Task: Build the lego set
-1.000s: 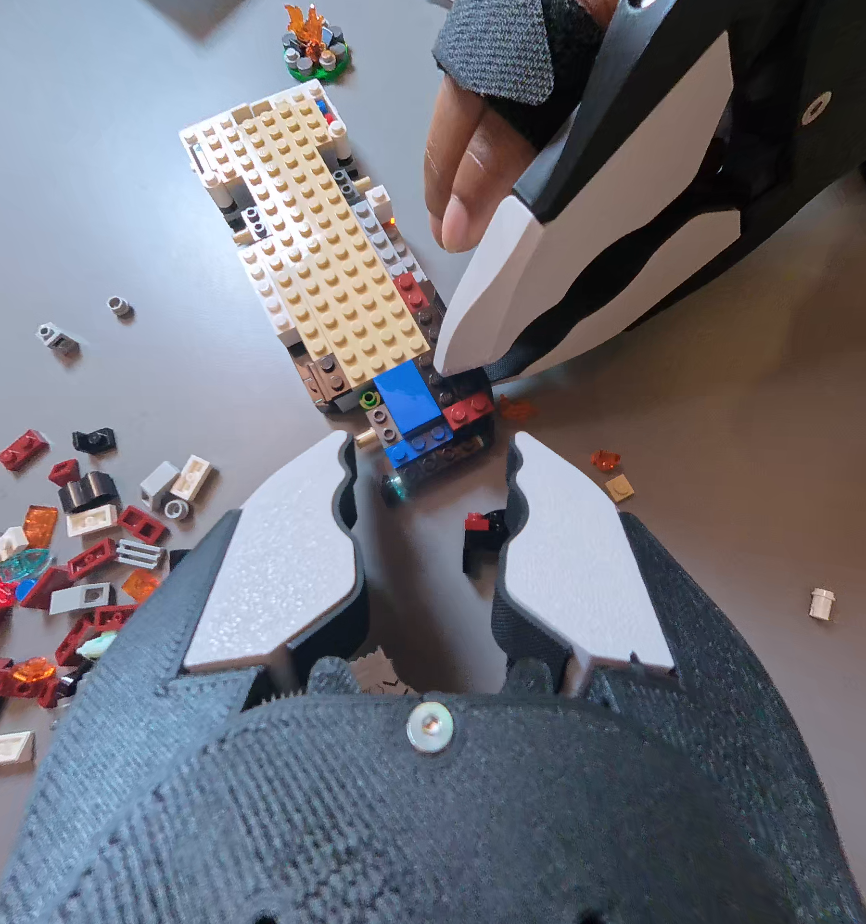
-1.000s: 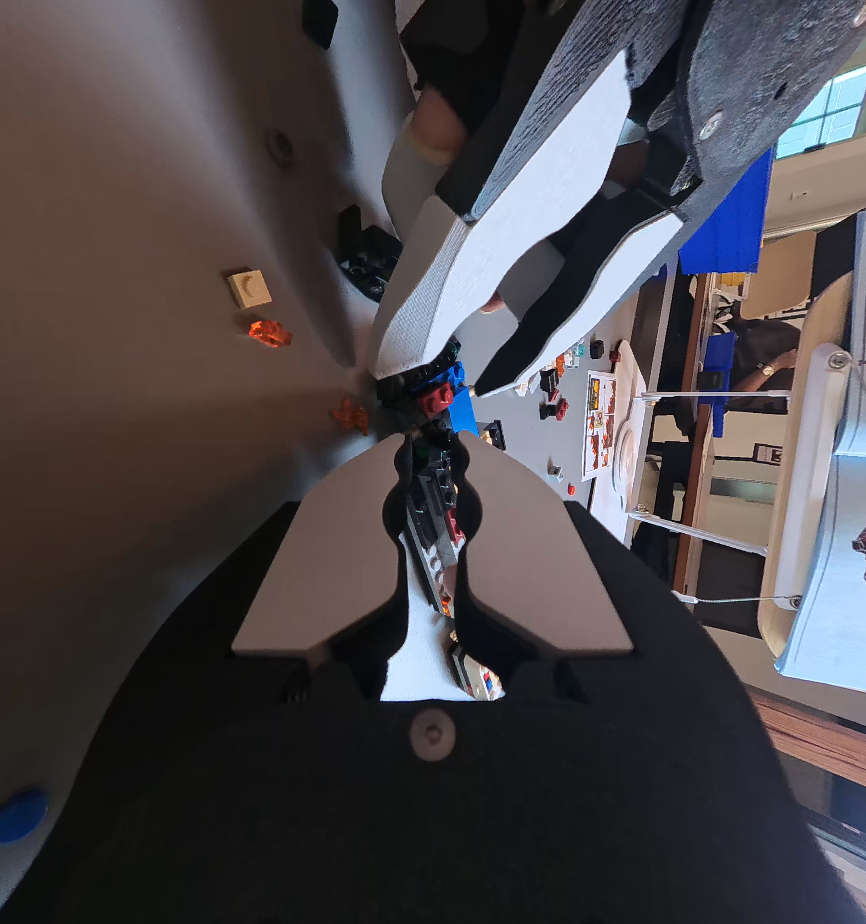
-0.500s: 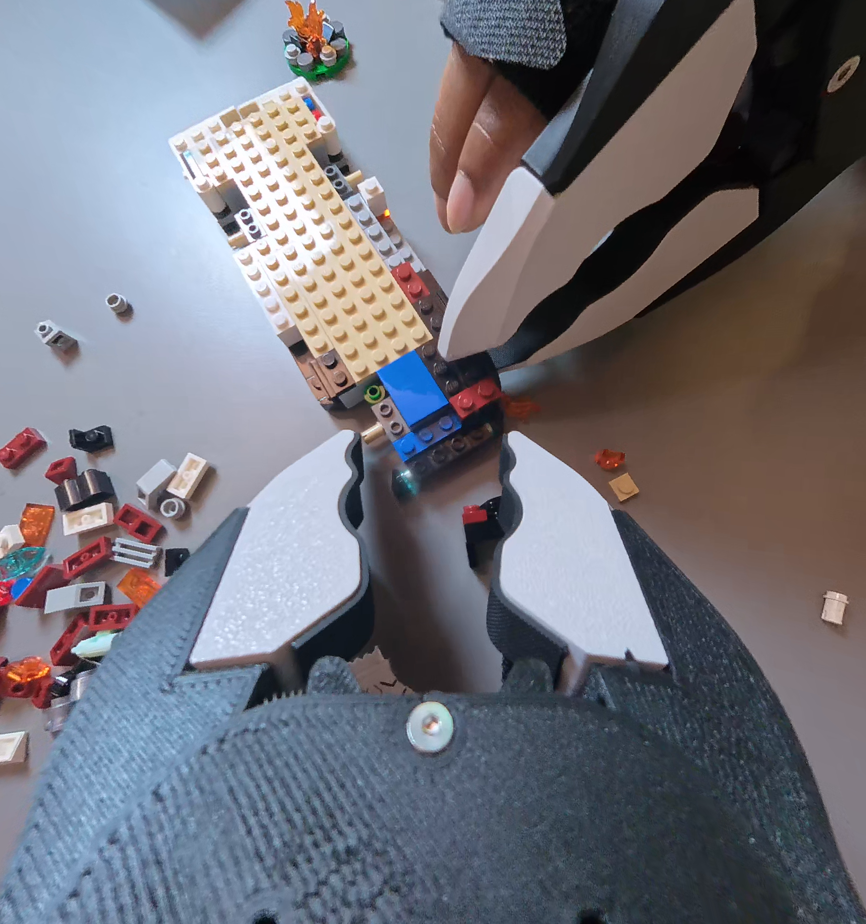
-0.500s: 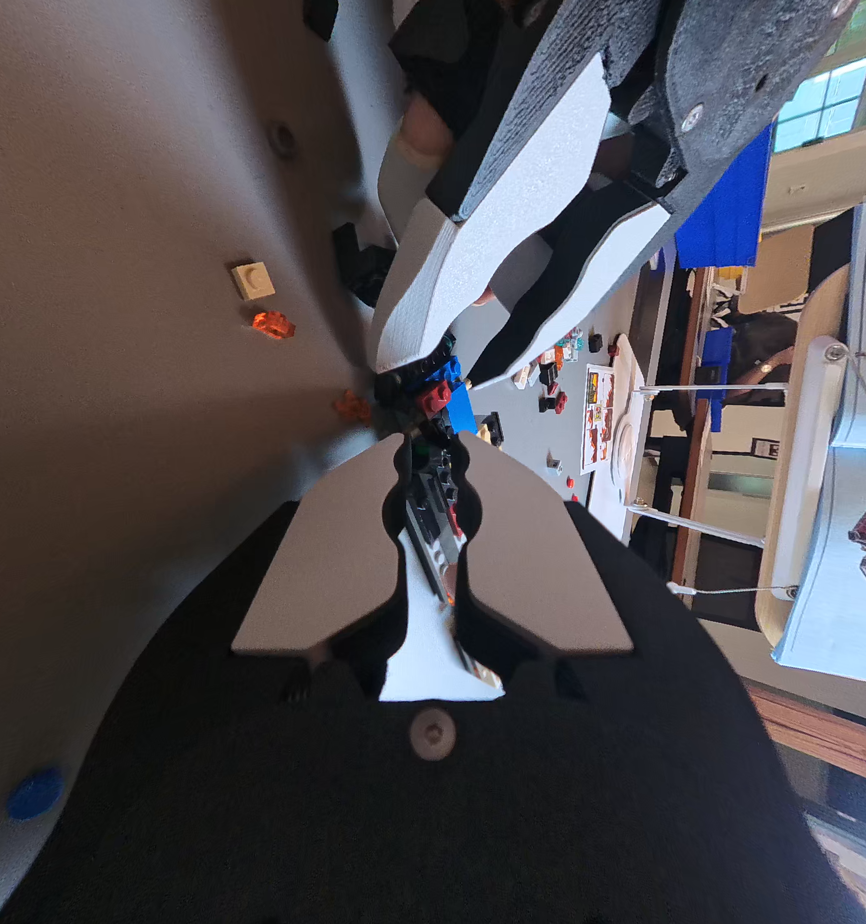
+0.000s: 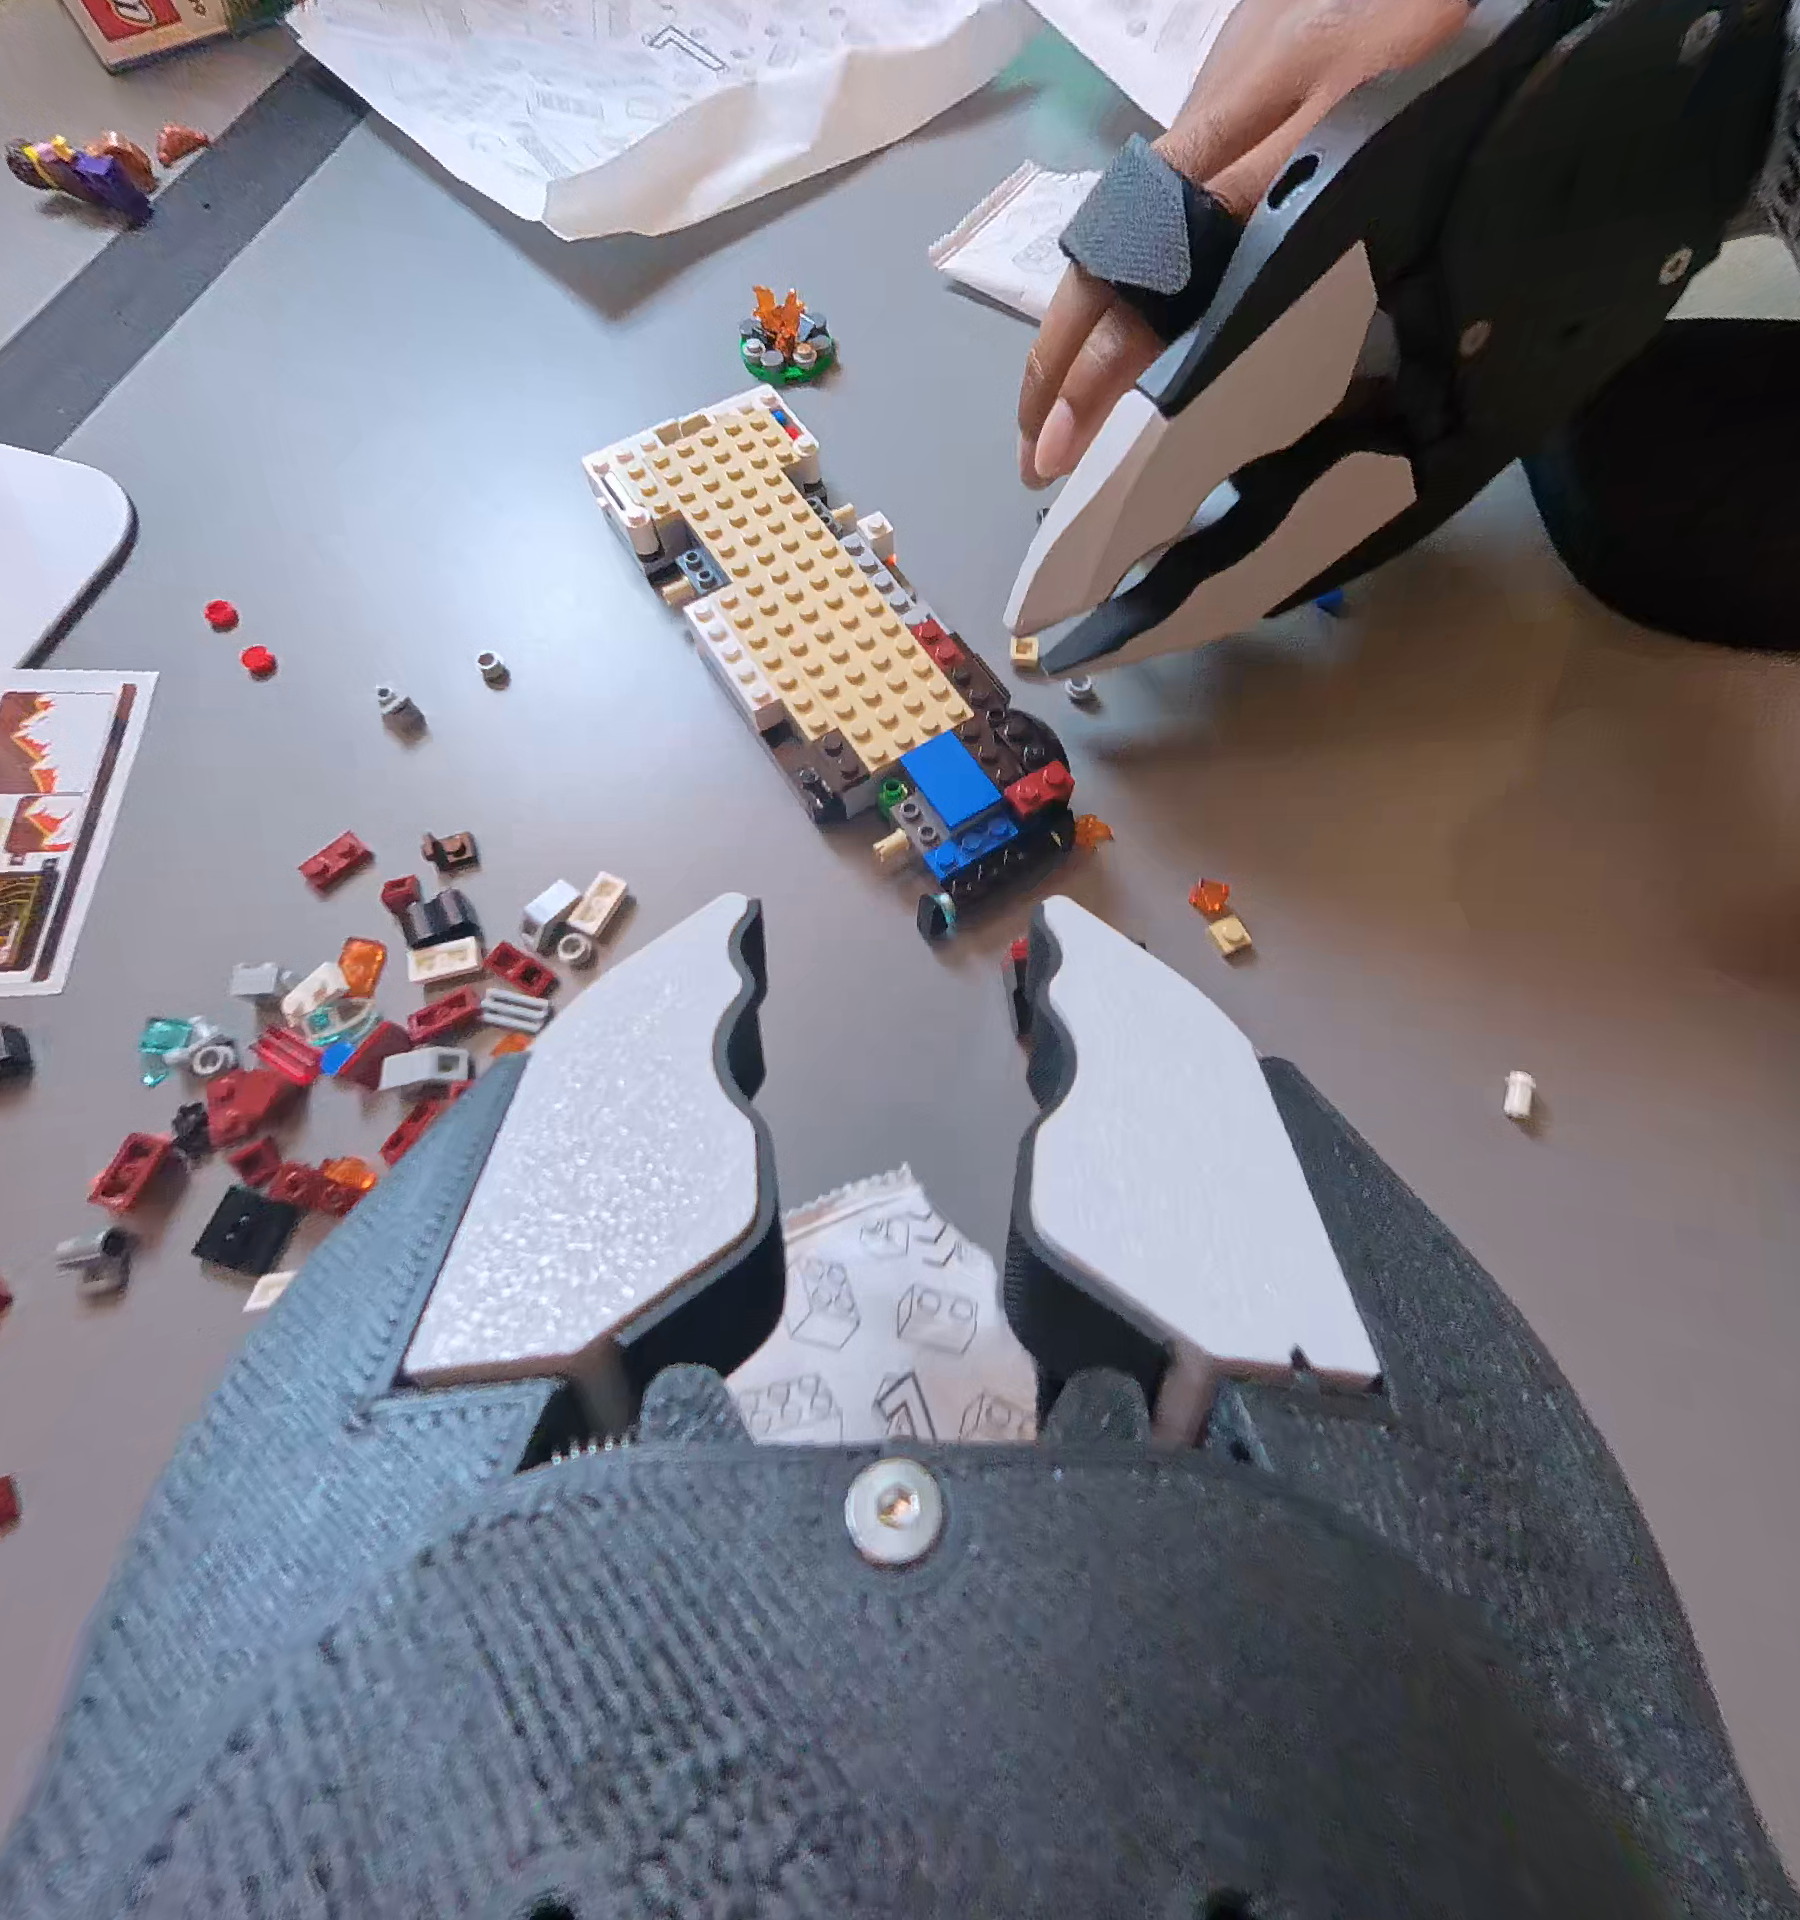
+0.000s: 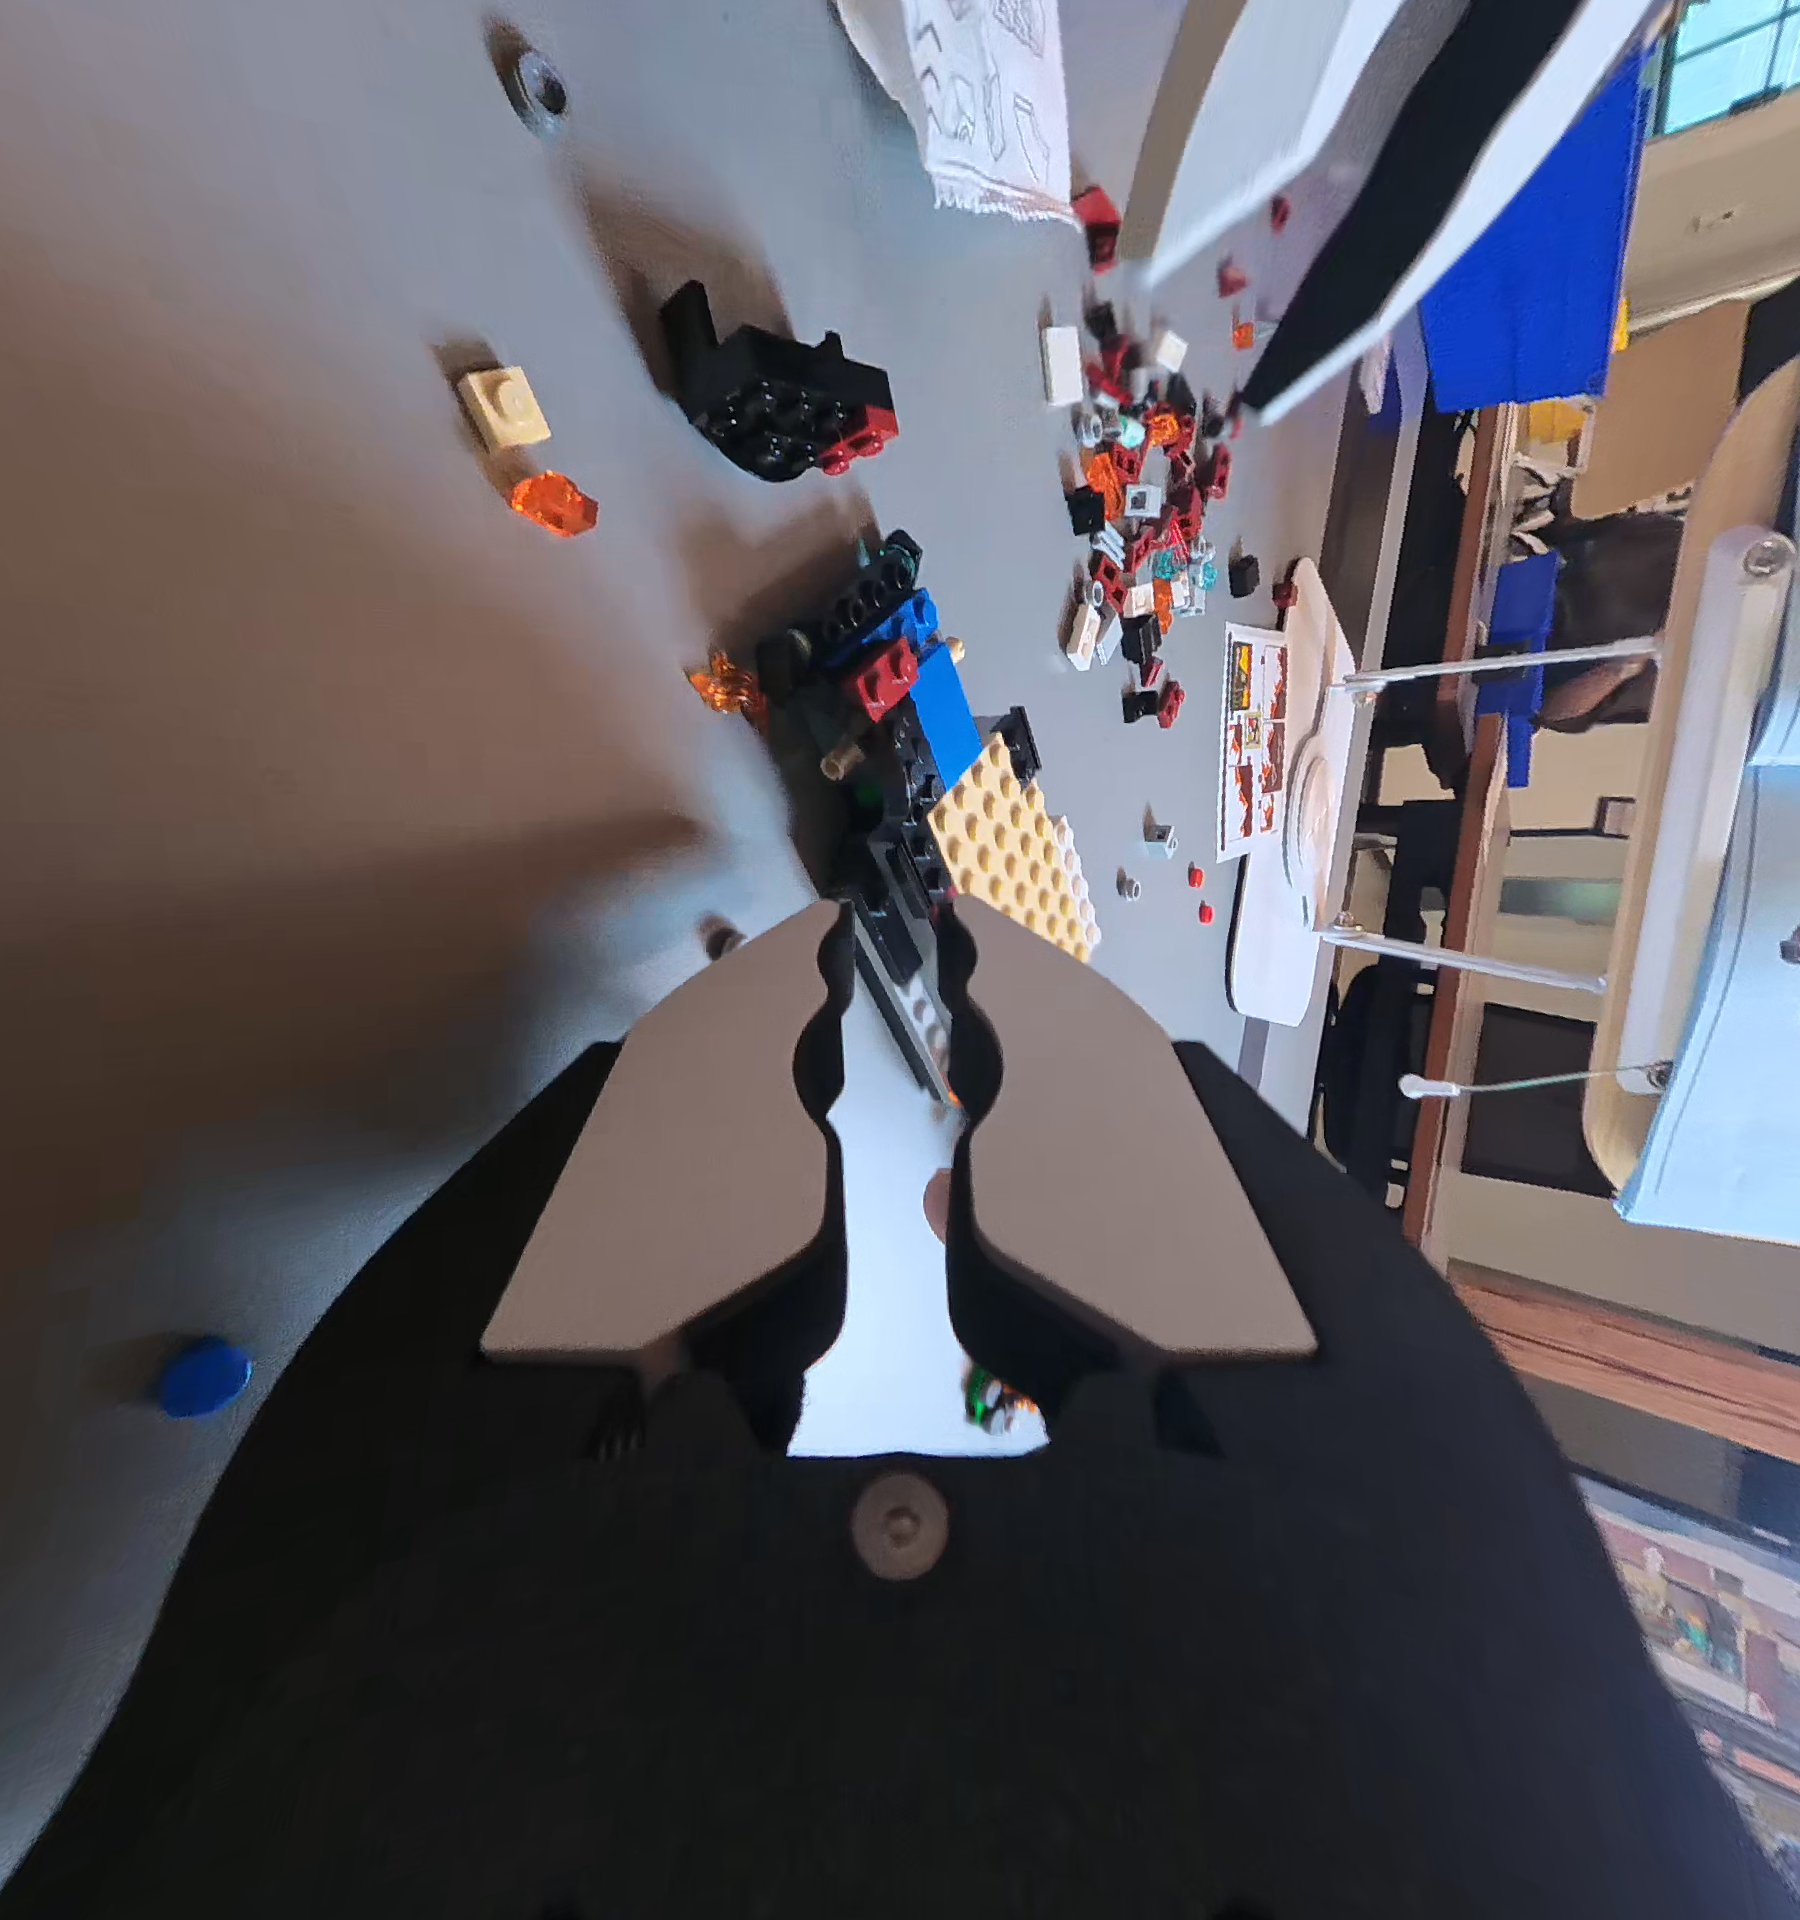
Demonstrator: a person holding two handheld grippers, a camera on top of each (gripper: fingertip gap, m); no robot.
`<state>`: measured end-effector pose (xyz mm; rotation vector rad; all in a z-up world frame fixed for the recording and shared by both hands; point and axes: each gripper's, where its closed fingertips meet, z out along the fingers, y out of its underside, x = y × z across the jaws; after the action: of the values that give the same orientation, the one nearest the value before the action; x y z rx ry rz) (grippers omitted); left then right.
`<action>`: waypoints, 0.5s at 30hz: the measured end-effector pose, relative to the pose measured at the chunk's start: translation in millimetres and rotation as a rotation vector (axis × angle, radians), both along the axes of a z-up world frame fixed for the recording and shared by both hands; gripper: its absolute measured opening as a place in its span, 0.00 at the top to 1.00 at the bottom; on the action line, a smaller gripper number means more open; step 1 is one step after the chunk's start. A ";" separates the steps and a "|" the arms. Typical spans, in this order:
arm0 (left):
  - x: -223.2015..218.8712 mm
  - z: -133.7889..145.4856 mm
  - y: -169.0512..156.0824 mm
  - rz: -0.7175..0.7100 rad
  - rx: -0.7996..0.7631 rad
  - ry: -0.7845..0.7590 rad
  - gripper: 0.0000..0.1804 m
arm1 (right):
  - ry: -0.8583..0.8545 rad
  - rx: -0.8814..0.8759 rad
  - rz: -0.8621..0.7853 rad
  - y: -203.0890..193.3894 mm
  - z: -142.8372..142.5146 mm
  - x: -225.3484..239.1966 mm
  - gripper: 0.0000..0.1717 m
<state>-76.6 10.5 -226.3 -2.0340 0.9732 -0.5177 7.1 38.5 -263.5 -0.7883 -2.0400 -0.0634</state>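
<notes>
Brick model (image 5: 823, 623) lies flat on the grey table (image 5: 408, 468), its blue-and-black end nearest the left gripper (image 5: 891, 925), whose fingers stand wide apart with nothing between them. The right gripper (image 5: 1031, 644) hovers just beside the model's right edge over a small tan piece (image 5: 1024, 650), fingers nearly together with a narrow gap. Loose bricks (image 5: 356, 1018) are scattered to the left.

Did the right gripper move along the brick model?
Yes. The right gripper slid back along the brick model, from its blue end to beside its middle.
</notes>
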 end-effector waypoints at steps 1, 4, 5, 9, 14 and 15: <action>-4.2 1.7 -4.3 -0.018 -0.006 0.000 0.75 | 0.005 -0.004 -0.008 0.9 1.7 1.4 0.91; -2.8 -6.4 -18.4 -0.063 -0.087 0.015 0.76 | 0.032 -0.036 -0.022 -0.1 6.1 2.7 0.91; 1.8 -11.6 -20.7 -0.060 -0.110 0.028 0.76 | 0.042 -0.045 -0.024 -1.2 7.4 2.1 0.91; 24.8 -41.0 -31.3 -0.077 -0.174 0.147 0.69 | 0.067 -0.057 -0.022 -6.0 7.9 -1.3 0.92; 33.0 -53.8 -27.3 -0.098 -0.147 0.172 0.81 | 0.104 -0.105 -0.003 -13.9 9.1 -4.9 0.92; 31.8 -50.0 -25.4 -0.101 -0.135 0.143 0.81 | 0.120 -0.130 0.000 -15.8 11.2 -5.6 0.92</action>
<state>-44.7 -15.0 -276.3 -2.1748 1.1583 -0.5087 1.4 22.8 -252.3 -0.8523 -1.9454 0.1153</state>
